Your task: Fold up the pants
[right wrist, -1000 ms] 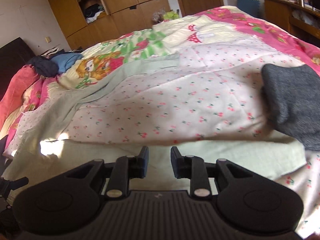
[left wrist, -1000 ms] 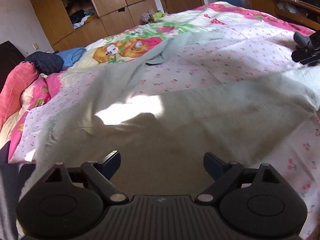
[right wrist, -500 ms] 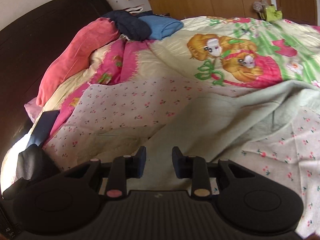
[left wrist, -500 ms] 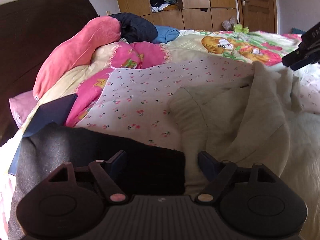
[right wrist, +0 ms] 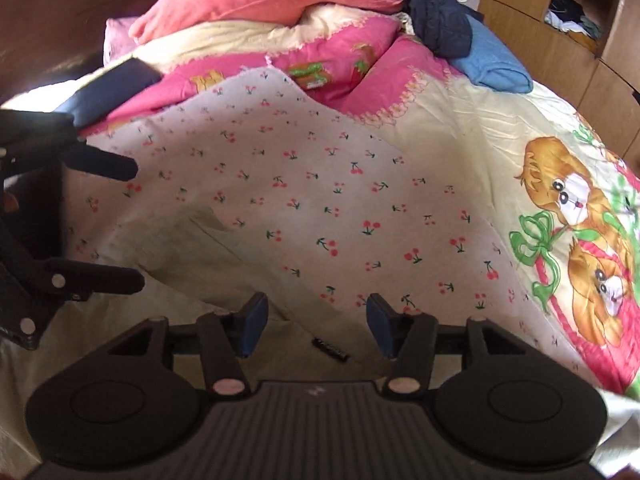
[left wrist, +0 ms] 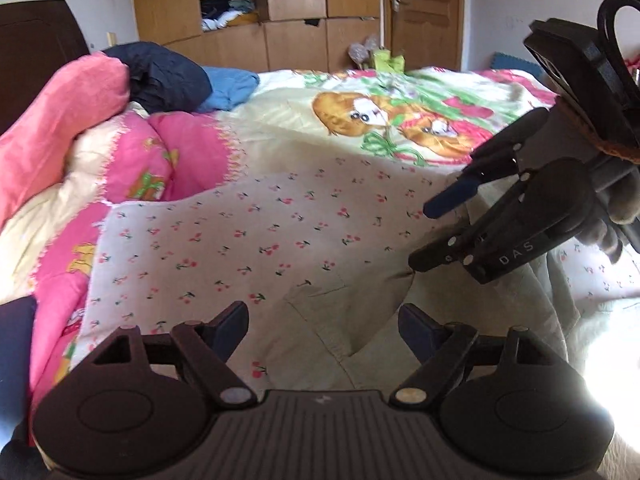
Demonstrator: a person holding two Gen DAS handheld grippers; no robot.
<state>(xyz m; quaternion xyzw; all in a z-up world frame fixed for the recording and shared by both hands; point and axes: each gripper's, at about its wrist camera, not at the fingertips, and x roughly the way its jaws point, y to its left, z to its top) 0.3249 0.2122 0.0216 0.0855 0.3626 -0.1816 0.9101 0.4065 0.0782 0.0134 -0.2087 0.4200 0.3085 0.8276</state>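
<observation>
The pale green pants (left wrist: pixel 360 320) lie on the cherry-print bedspread (left wrist: pixel 240 240), with a pocket corner just ahead of my left gripper (left wrist: pixel 322 326). That gripper is open and empty over the fabric edge. In the right wrist view the pants (right wrist: pixel 224 264) show a small black label (right wrist: pixel 331 350) between the fingers. My right gripper (right wrist: pixel 314 330) is open, low over the pants. It also shows in the left wrist view (left wrist: pixel 424 236), jaws apart. The left gripper shows at the left edge of the right wrist view (right wrist: pixel 136 224).
Pink pillows (left wrist: pixel 56 120), a dark blue garment (left wrist: pixel 168 80) and a blue cloth (left wrist: pixel 230 88) are piled at the head of the bed. A cartoon-print quilt (left wrist: pixel 400 120) covers the far side. Wooden wardrobes (left wrist: pixel 280 20) and a door (left wrist: pixel 424 12) stand behind.
Both grippers have swung toward the head of the bed and come close together. The right gripper has opened from nearly shut. The dark garment under the left gripper is out of view.
</observation>
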